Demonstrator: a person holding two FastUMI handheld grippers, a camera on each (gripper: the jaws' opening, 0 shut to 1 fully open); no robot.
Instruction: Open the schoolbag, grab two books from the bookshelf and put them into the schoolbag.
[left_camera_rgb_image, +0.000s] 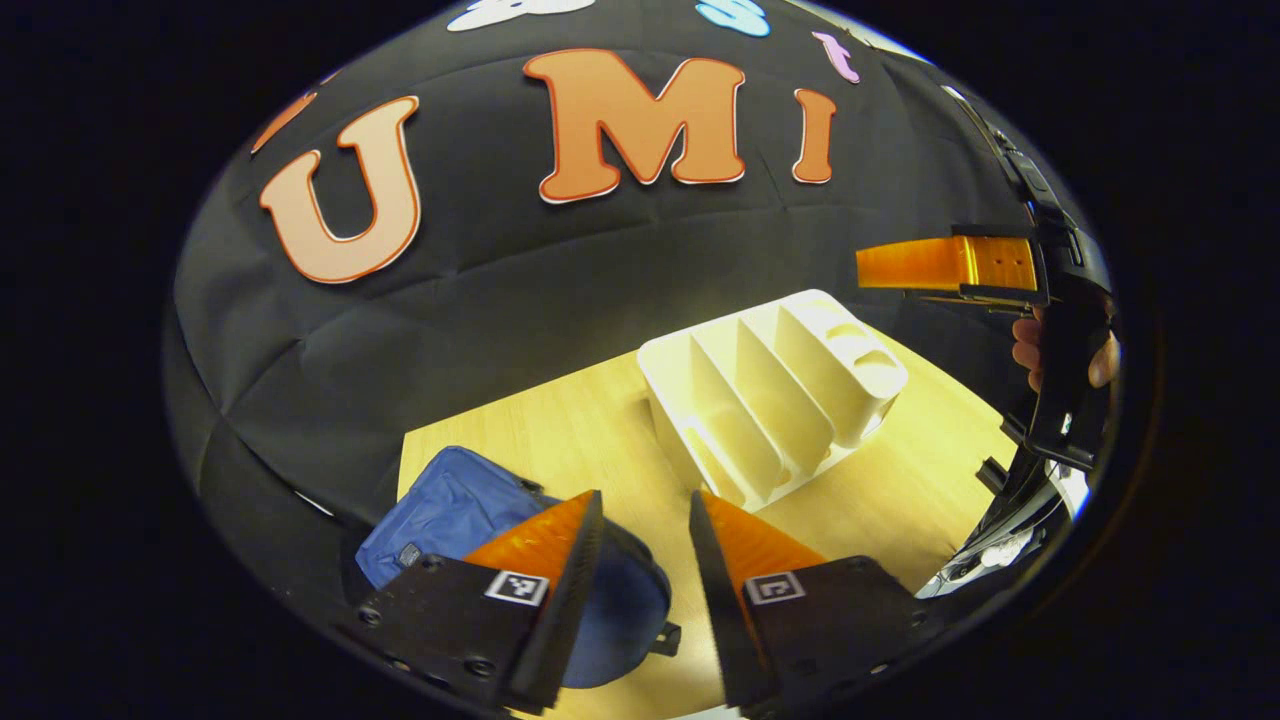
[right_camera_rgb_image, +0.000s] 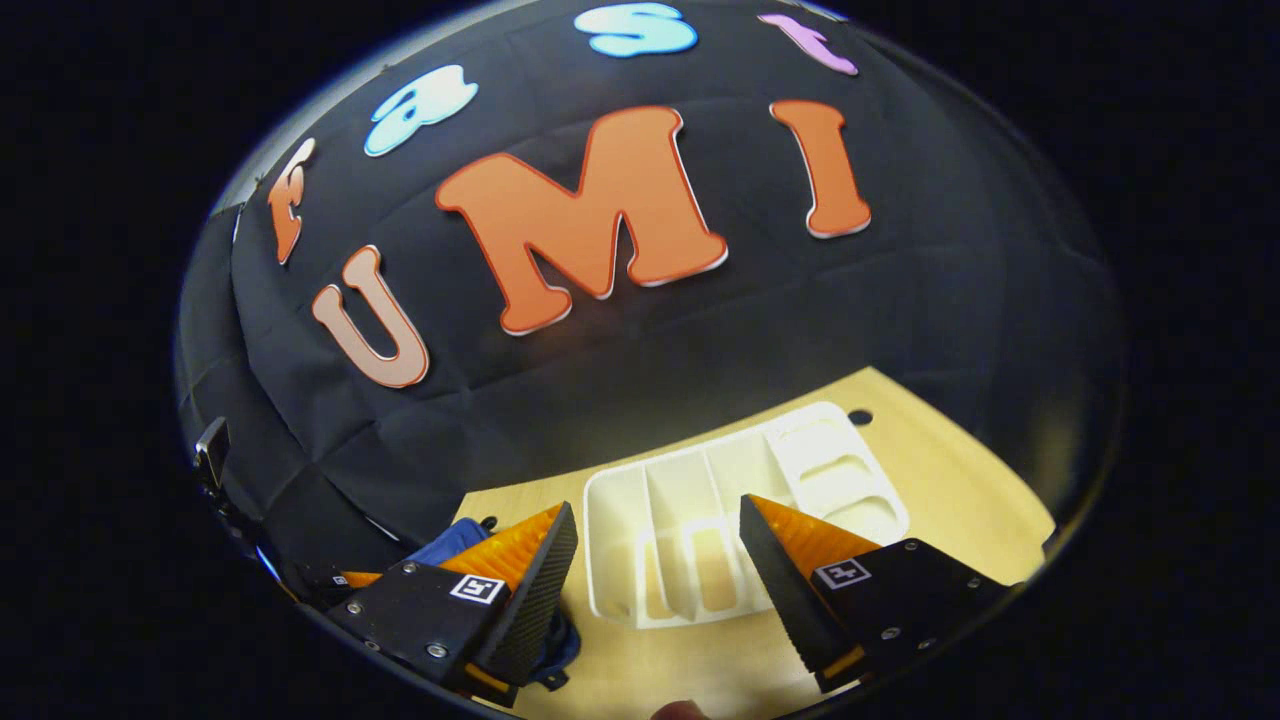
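Schoolbag is seen flat on the worktop just below-left of the left gripper, nearer than the right gripper; both fingers held apart, empty bookshelf ahead-right.

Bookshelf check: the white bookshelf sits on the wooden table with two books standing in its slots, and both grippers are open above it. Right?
Not quite. The bookshelf slots are empty; no books stand in them, as the right gripper view shows. The rest holds: it sits on the wooden table, and the left gripper and right gripper are open.
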